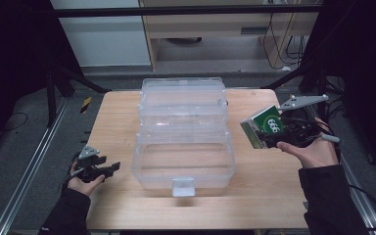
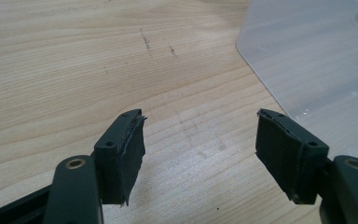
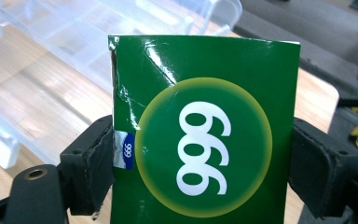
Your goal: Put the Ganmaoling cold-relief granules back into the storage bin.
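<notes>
While the right gripper clamps the green box by its two sides above the table's right edge, beside the open clear case, a tilt could slide the glossy carton loose. Its round emblem reads "999", repeated on a small blue tab. The left gripper rests wide and empty near the left edge.

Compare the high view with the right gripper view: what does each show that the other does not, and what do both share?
High view alone: the left gripper, open, resting at the table edge, and the clear box's front latch. Right gripper view alone: the white 999 print and a torn, creased corner on the green box. Both: the right gripper clamping that green box beside the clear box.
</notes>
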`<state>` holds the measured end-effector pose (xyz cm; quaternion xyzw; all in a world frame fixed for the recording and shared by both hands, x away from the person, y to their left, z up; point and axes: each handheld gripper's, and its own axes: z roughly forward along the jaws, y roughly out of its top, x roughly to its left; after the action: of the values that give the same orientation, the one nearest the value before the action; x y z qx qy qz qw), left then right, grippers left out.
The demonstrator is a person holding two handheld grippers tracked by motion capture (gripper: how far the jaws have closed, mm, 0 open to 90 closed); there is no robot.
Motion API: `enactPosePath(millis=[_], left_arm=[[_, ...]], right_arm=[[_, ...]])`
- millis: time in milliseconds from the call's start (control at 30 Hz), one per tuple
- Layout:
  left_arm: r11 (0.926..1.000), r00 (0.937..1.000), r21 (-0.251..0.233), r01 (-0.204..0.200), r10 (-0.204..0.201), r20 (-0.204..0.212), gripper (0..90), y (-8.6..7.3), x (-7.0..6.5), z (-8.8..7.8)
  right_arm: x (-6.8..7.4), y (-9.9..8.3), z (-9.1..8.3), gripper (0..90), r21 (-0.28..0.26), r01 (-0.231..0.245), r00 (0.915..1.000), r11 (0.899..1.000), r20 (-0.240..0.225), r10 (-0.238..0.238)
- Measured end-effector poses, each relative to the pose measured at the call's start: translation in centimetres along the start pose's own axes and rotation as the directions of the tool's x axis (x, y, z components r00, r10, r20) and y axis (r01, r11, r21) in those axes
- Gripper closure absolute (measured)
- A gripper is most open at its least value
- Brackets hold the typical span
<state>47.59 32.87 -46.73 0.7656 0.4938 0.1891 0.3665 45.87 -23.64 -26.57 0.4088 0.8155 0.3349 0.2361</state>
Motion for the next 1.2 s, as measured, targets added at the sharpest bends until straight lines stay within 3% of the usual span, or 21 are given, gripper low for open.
enactPosePath(millis=[233, 433, 667, 1033, 1200], left_arm=[[1.0000, 1.0000, 0.002, 0.000, 0.000, 0.001, 31.6, 0.0, 0.0, 0.0], [1.0000, 1.0000, 0.002, 0.000, 0.000, 0.002, 31.6, 0.0, 0.0, 0.1], [1.0000, 1.0000, 0.003, 0.002, -0.002, 0.003, 31.6, 0.0, 0.0, 0.1], [1.0000, 1.0000, 0.006, 0.001, -0.001, 0.003, 31.6, 0.0, 0.1, 0.1], [1.0000, 1.0000, 0.007, 0.000, 0.000, 0.003, 31.6, 0.0, 0.1, 0.1]], right_arm=[[0.4, 1.0, 0.3, 18.5, -0.028, 0.056, 0.9948, 0.998, -0.084, -0.058], [0.9, 1.8, 0.8, 18.6, -0.033, 0.111, 0.9805, 0.993, -0.159, -0.115], [1.5, 2.8, 1.7, 18.8, -0.035, 0.180, 0.9526, 0.983, -0.243, -0.183], [2.1, 4.1, 3.5, 18.9, -0.022, 0.259, 0.9027, 0.966, -0.350, -0.250], [2.4, 4.5, 4.5, 18.9, -0.020, 0.321, 0.8754, 0.947, -0.375, -0.305]])
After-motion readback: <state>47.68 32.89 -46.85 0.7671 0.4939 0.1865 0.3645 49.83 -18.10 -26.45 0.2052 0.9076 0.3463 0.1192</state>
